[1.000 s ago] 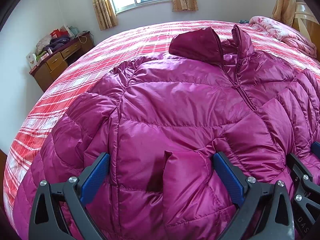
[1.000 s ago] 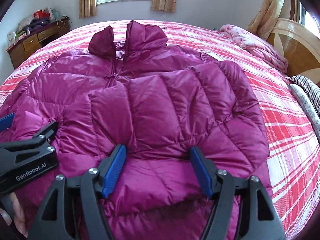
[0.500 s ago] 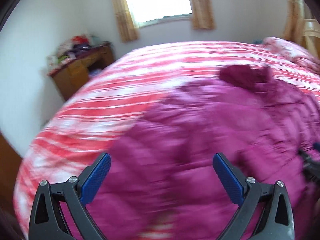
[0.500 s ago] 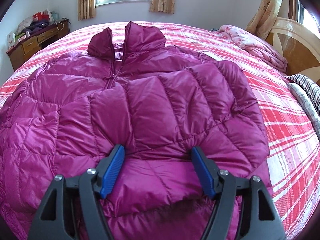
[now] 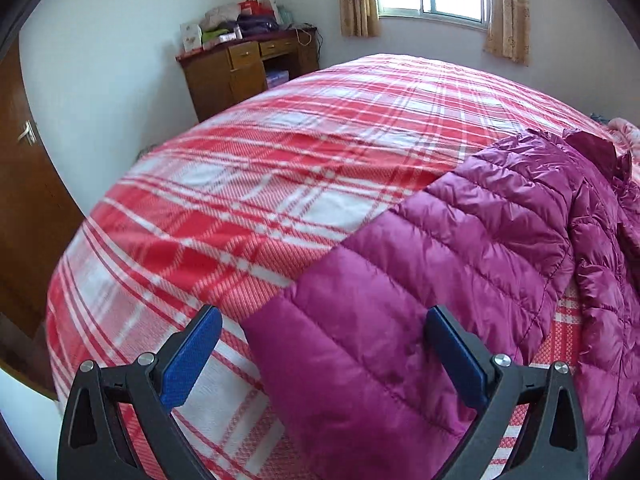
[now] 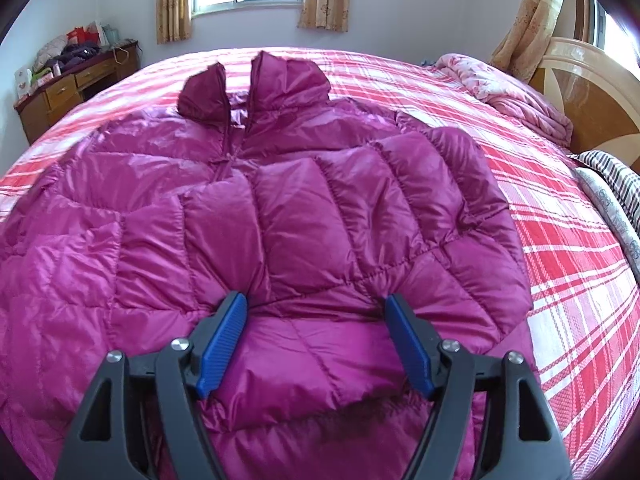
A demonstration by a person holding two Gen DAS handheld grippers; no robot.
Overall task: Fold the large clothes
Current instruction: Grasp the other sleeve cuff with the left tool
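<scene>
Between the wide-open left tongs [image 5: 322, 354] lies the jacket [image 6: 280, 220] sleeve [image 5: 420, 300], ungripped; right tongs [image 6: 316, 340] also open, empty, over hem. Step: sleeve fold-in; next, pinch cuff & carry across body.

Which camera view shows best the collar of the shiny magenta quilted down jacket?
The right wrist view: the shiny magenta quilted down jacket's collar faces the camera whole. The left wrist view shows only part of it, at the frame edge.

Your left gripper [image 5: 320, 354] hangs spread wide over a magenta sleeve [image 5: 420, 300] running from lower centre to the right on the plaid bed [image 5: 260, 184]; a desk [image 5: 248, 68] stands upper left.
</scene>
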